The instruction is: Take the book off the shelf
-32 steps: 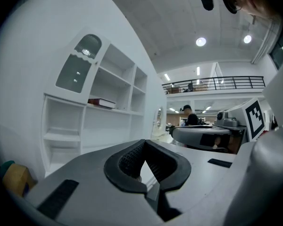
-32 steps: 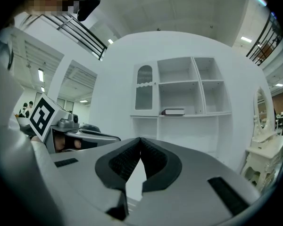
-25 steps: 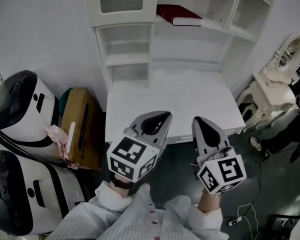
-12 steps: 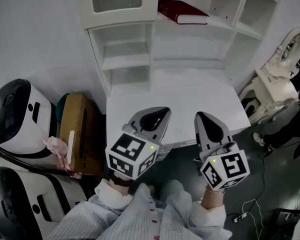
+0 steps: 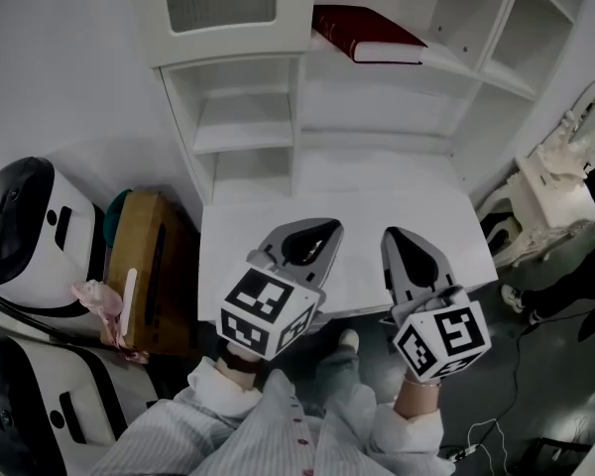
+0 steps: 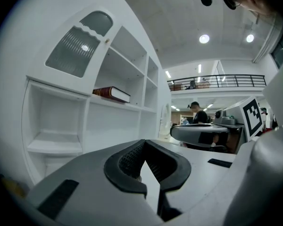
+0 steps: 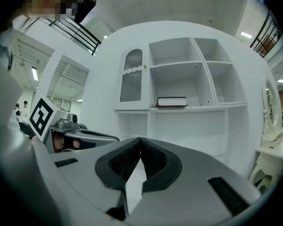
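Dark red book (image 5: 367, 36) lying flat on the white shelf (image 5: 456, 60), at twelve o'clock from left gripper (image 5: 318, 233) and right gripper (image 5: 401, 243), both level above the white counter (image 5: 240, 238), jaws together on each

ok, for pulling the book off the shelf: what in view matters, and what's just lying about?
Job:
- dark red hardcover book, lying flat
- white wooden shelf unit
- left gripper and right gripper, both shut, empty

Lying about:
- brown cardboard box
- white-and-black rounded machines
- ornate white furniture
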`<state>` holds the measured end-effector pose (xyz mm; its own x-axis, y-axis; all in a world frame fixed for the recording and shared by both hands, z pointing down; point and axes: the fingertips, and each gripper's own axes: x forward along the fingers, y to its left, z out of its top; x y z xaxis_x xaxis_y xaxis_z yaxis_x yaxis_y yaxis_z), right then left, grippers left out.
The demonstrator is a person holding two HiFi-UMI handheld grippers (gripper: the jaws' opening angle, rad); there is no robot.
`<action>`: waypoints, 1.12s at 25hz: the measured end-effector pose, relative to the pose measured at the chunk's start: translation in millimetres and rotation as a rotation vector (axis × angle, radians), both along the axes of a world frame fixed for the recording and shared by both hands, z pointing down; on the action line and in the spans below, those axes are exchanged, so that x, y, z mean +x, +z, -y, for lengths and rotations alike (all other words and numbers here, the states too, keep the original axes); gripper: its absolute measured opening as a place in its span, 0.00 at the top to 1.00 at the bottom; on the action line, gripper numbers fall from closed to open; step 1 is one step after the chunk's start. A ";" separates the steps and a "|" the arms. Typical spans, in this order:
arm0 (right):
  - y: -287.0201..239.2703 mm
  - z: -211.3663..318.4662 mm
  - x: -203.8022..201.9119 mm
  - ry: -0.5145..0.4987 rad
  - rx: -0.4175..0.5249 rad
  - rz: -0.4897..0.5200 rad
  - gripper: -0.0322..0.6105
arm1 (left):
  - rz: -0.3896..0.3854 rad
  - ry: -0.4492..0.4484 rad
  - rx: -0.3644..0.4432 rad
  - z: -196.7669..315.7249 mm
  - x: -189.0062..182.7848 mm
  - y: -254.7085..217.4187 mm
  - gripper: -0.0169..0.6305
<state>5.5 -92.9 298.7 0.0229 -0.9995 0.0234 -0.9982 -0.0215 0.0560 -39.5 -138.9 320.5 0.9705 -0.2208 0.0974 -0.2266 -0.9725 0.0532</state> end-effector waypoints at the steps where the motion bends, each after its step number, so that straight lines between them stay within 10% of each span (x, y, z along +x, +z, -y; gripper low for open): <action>1: 0.1 4.9 6.8 -0.012 0.000 -0.003 0.93 | -0.003 -0.007 0.004 4.5 7.8 -1.2 0.96; 28: -48.8 123.8 178.0 -0.407 0.064 -0.056 0.93 | 0.006 -0.409 0.022 111.0 160.9 -29.1 0.96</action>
<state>183.5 -216.8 249.9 -0.3752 -0.9265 -0.0288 -0.9213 0.3694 0.1215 121.4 -249.9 291.4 0.8016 -0.5905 0.0937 -0.5952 -0.8030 0.0312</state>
